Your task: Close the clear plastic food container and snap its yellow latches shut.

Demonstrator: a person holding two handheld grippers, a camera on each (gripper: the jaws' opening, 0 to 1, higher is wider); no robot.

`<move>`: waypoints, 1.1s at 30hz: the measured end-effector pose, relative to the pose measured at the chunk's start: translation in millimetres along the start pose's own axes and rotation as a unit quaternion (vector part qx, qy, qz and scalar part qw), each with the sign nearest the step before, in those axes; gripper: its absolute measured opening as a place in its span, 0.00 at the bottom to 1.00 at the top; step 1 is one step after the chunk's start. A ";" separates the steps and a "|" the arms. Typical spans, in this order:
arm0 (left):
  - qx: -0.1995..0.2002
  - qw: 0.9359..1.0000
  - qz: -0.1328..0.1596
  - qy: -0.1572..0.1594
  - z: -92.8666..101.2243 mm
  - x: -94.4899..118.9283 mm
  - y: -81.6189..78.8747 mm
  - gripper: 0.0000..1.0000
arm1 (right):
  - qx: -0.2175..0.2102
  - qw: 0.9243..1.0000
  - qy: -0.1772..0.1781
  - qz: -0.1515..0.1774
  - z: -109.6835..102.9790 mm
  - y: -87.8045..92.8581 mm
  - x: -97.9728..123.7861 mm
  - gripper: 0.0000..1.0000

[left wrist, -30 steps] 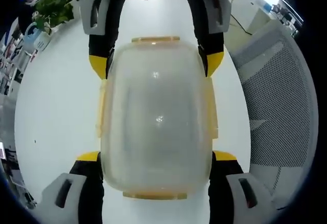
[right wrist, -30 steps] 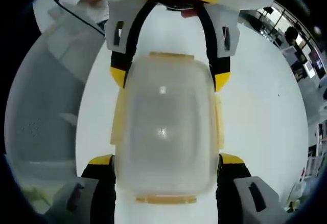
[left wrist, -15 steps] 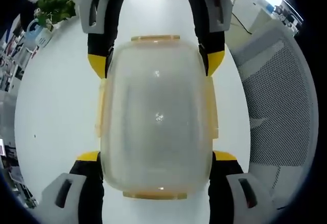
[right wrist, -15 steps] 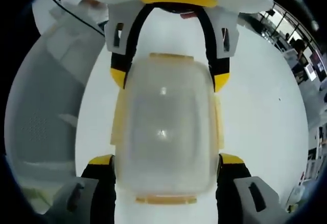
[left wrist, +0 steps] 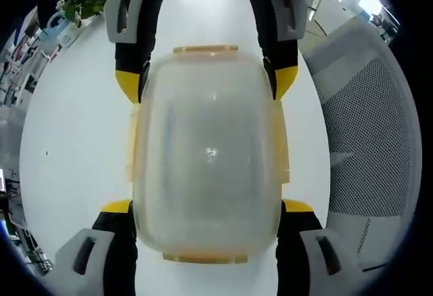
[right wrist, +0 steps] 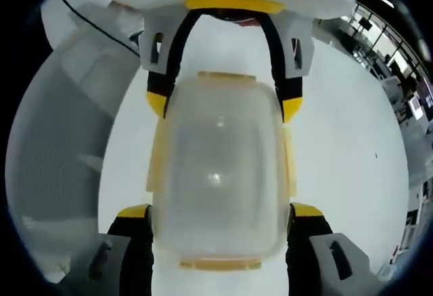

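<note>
Clear container (left wrist: 208, 154) clamped between left claw (left wrist: 208, 208) and right claw (right wrist: 220, 208) from opposite ends, steadied on counter (left wrist: 74, 140); yellow latches (left wrist: 206, 51) apparently down

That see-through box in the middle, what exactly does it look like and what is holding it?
The clear plastic container is a rounded rectangular tub of cloudy, see-through plastic with yellow latches along its edges. It sits between both grippers over a white table. The left gripper flanks its near end, the right gripper its far end. Whether the latches are snapped shut cannot be told.
</note>
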State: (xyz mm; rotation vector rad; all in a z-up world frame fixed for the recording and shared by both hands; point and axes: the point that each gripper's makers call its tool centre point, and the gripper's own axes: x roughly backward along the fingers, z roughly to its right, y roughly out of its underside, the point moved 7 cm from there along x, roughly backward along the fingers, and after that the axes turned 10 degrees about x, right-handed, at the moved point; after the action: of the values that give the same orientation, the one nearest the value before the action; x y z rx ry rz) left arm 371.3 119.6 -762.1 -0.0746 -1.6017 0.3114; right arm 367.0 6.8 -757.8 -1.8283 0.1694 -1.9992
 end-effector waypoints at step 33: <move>-0.001 1.000 0.005 0.002 -10.5 6.9 32.8 0.86 | -0.001 1.000 0.002 -0.003 10.0 -29.7 -13.9 0.82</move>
State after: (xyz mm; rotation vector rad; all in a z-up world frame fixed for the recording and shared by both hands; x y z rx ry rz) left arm 376.6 154.3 -763.2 -0.0859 -1.5972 0.3177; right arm 370.6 40.9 -758.4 -1.8290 0.1680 -2.0079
